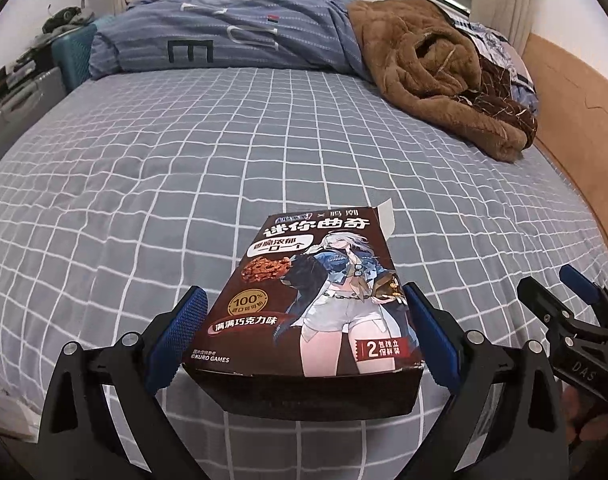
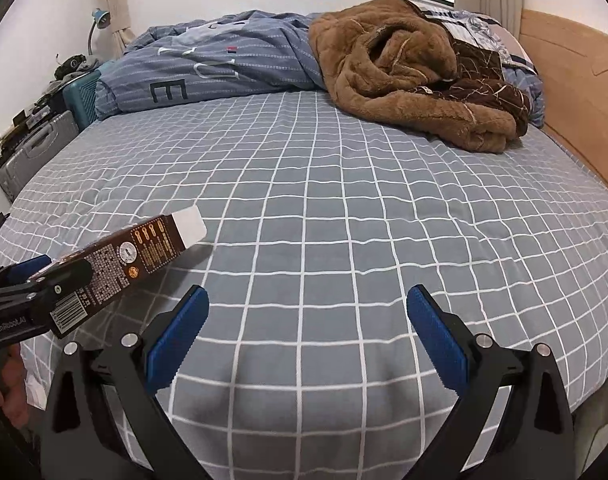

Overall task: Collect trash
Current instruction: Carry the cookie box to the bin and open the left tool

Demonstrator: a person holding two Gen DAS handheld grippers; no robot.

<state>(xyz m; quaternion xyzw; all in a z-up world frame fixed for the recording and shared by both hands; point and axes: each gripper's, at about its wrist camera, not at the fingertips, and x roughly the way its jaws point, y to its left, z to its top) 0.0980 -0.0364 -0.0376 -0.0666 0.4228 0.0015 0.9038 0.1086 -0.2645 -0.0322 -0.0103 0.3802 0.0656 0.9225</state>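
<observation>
Cookie box clamped in my left gripper, above the bed.

The cookie box (image 1: 307, 300) runs lengthwise straight away from me, its opened flap end pointing toward the far duvet (image 1: 224, 36), printed face up. My left gripper (image 1: 304, 336) squeezes its long sides near the close end; my right gripper (image 2: 304, 332) hangs spread and empty beside it over the checked sheet (image 2: 343, 200). A brown blanket (image 2: 407, 68) is heaped far right.
</observation>
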